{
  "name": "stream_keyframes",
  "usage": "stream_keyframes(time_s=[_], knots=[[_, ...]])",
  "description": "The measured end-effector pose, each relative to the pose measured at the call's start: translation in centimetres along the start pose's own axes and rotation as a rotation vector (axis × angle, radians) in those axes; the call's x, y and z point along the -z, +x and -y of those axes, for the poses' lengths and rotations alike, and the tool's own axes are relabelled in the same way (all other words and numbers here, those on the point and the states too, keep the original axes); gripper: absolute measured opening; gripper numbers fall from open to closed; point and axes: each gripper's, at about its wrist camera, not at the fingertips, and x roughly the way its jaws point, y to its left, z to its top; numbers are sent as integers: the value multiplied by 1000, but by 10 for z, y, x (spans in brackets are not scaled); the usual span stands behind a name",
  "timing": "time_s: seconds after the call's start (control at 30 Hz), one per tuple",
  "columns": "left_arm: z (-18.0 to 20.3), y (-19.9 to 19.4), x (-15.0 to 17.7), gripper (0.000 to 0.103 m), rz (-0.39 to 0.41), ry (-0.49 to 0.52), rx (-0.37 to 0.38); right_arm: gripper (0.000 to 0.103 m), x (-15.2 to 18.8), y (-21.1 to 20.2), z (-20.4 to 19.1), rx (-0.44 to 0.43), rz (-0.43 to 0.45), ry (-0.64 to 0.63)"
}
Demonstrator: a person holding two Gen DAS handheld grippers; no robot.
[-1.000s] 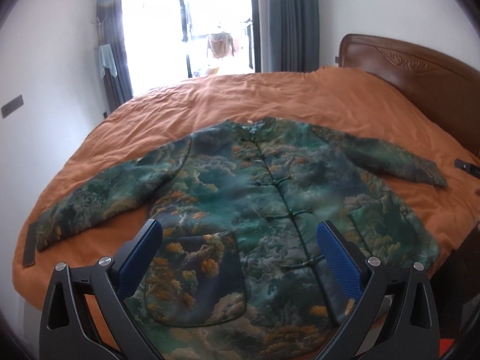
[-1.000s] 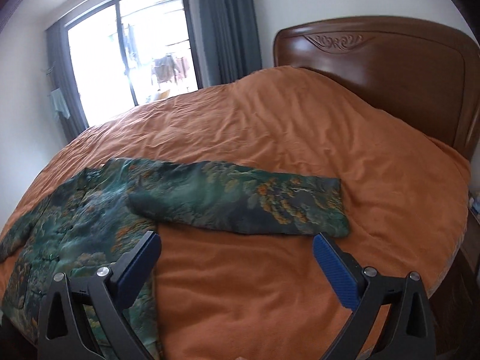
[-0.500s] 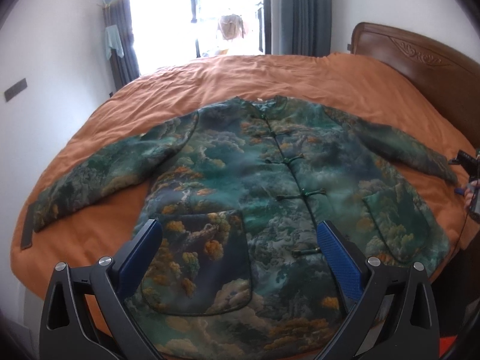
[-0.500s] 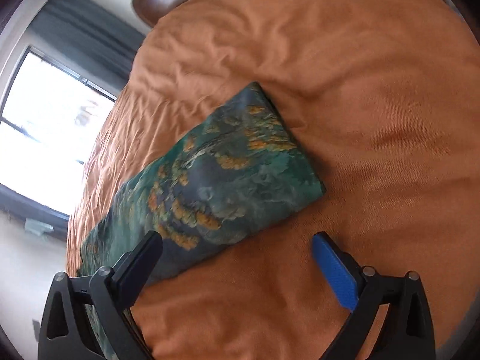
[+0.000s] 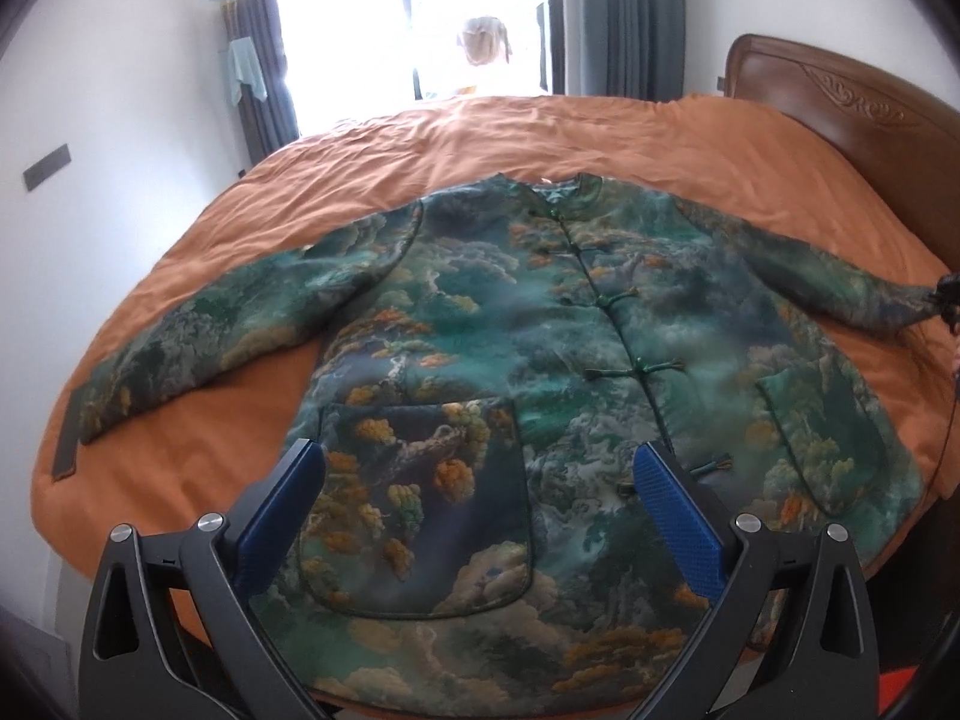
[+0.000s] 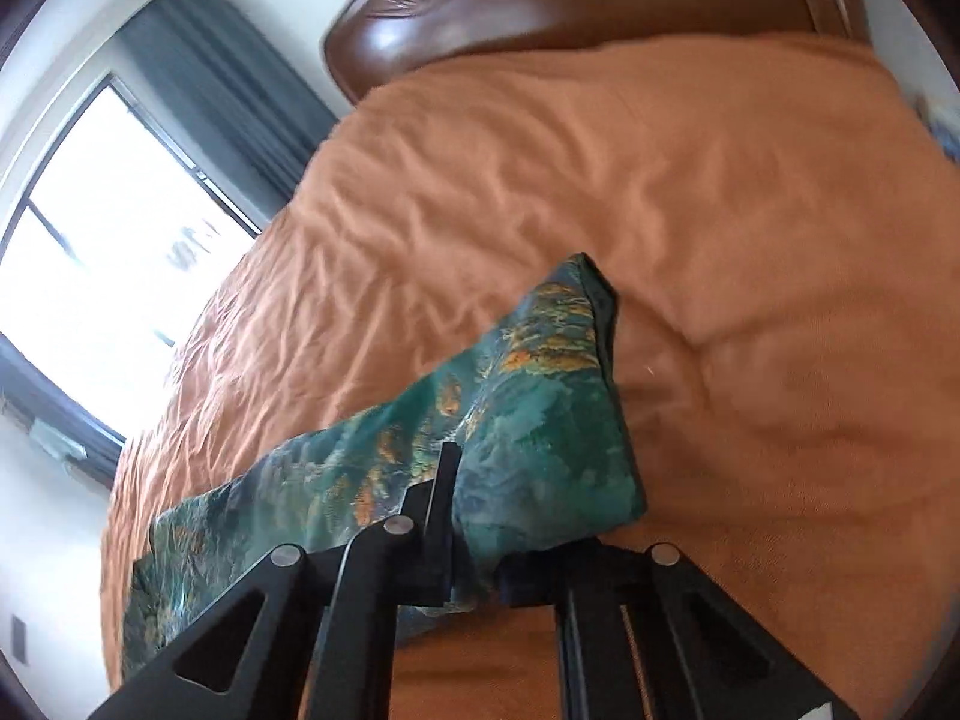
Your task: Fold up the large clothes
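The green landscape-print jacket [image 5: 540, 396] lies spread flat and face up on the orange bedspread [image 5: 480, 138], buttoned down the front, both sleeves stretched out to the sides. No fold shows in it yet, so the task looks to be at its very start.

The right tongs [image 6: 474, 516] have just been closing, and their jaws now pinch the cuff end of the right sleeve [image 6: 528, 420] (the fabric bunches up between them in the right wrist view). That grip is the only step taken so far, as far as I can judge.

The left tongs [image 5: 480, 486] hang wide open above the jacket's lower front, near the patch pocket [image 5: 420, 498], holding nothing and touching nothing that I can see.

Still to do, by my reckoning: bring this sleeve in across the body, do the same with the left sleeve [image 5: 198, 336], then fold the body over itself.
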Motion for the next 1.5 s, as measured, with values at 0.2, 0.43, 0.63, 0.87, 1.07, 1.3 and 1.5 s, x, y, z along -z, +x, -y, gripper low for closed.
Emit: stream_keyframes(time_s=[0.2, 0.43, 0.63, 0.87, 1.07, 1.3, 1.5], knots=[[-1, 3, 1, 102, 8, -30, 30, 9, 2, -75, -147, -140, 112, -359], [-16, -8, 9, 102, 27, -74, 53, 9, 66, -82, -311, -305, 74, -614], [-31, -11, 18, 102, 40, -95, 32, 9, 148, -42, -396, -337, -32, -797], [-48, -3, 23, 102, 21, -140, 24, 9, 242, 26, -405, -322, -181, -976], [-55, 4, 28, 102, -9, -148, 1, 31, 298, 64, -392, -321, -349, -1004], [-49, 16, 19, 102, -33, -122, -9, 54, 302, 29, -364, -501, -464, -1057], [-34, 23, 1, 102, -23, -80, 15, 54, 206, 27, -327, -429, -335, -913]])
